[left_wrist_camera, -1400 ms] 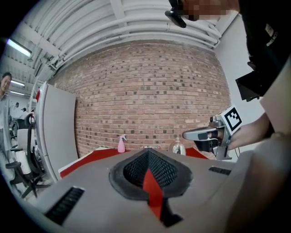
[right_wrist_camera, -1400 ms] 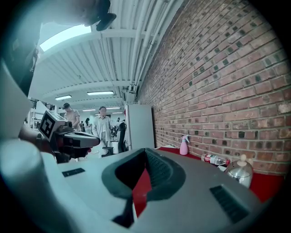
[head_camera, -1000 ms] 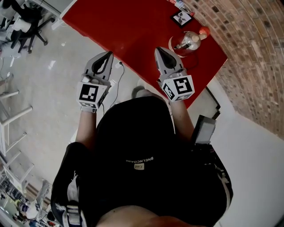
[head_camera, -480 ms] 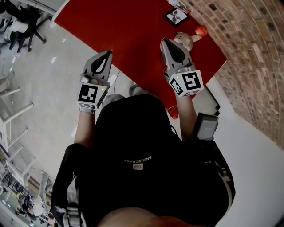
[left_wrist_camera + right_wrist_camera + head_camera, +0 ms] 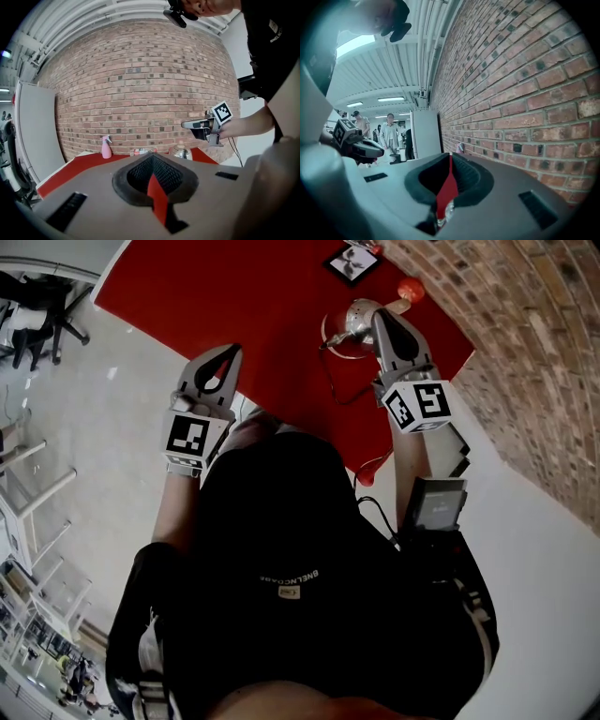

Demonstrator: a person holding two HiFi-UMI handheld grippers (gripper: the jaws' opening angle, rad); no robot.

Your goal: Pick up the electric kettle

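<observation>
Right gripper [image 5: 382,319]: jaws together, nothing held. Tip sits just beside kettle [image 5: 360,321]; contact cannot be judged. Kettle stands on red table [image 5: 234,296], close to brick wall [image 5: 525,324]. Left gripper [image 5: 231,352]: jaws together, empty, at table's near edge, well apart from kettle.

A red tabletop [image 5: 234,296] fills the upper middle of the head view. Toward its upper right stands a shiny electric kettle [image 5: 356,320], with a small red round thing [image 5: 410,289] near it and a black-framed card [image 5: 352,261] beyond. In the left gripper view, a pink spray bottle [image 5: 106,147] stands left of a clear bottle [image 5: 143,151] lying on its side.
</observation>
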